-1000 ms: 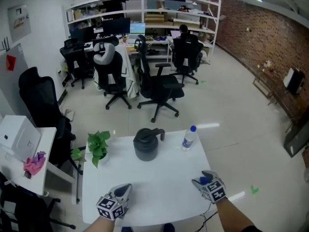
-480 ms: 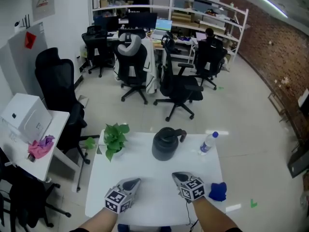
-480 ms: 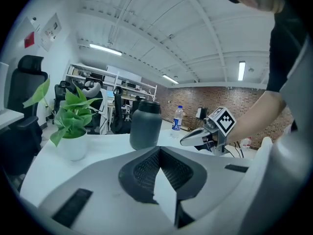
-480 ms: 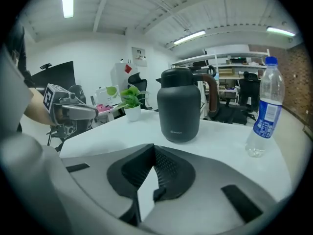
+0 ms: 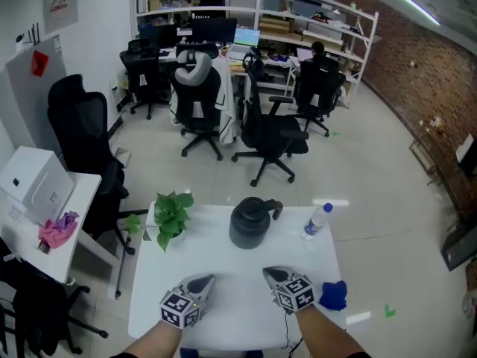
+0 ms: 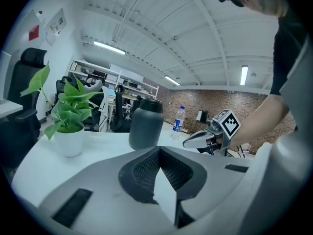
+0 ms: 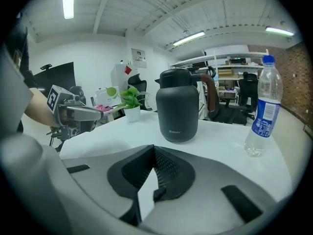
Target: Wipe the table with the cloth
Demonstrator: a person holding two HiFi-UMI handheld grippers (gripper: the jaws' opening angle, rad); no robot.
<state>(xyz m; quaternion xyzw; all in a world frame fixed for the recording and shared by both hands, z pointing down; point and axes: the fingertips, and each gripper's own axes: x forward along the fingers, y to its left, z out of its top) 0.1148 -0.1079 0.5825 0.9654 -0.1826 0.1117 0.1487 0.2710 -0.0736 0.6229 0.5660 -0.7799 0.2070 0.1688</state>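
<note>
White table [image 5: 238,304], both grippers low over its near edge, side by side and apart. Left gripper [image 5: 204,280]: jaws together, nothing between them. Right gripper [image 5: 269,273]: jaws together too, nothing clamped. Blue cloth [image 5: 333,295] lies bunched at the table's near-right edge, just right of the right gripper's marker cube, not in either gripper. Dark jug [image 5: 248,224] with a side handle stands upright at the far middle of the table, straight beyond the two grippers. Water bottle [image 5: 314,221], blue cap and blue label, upright at the far right, just right of the jug and apart from it. Potted plant [image 5: 171,216] in a white pot at the far-left corner, well left of the jug. Bare tabletop runs between the grippers and those three things. Off the table to the left, a side table [image 5: 74,237] carries a white box [image 5: 33,189] and a pink rag [image 5: 58,230]. Black office chairs [image 5: 272,136] stand on the pale floor beyond the table; desks and shelving [image 5: 253,10] fill the far end, brick wall [image 5: 417,58] to the right.
</note>
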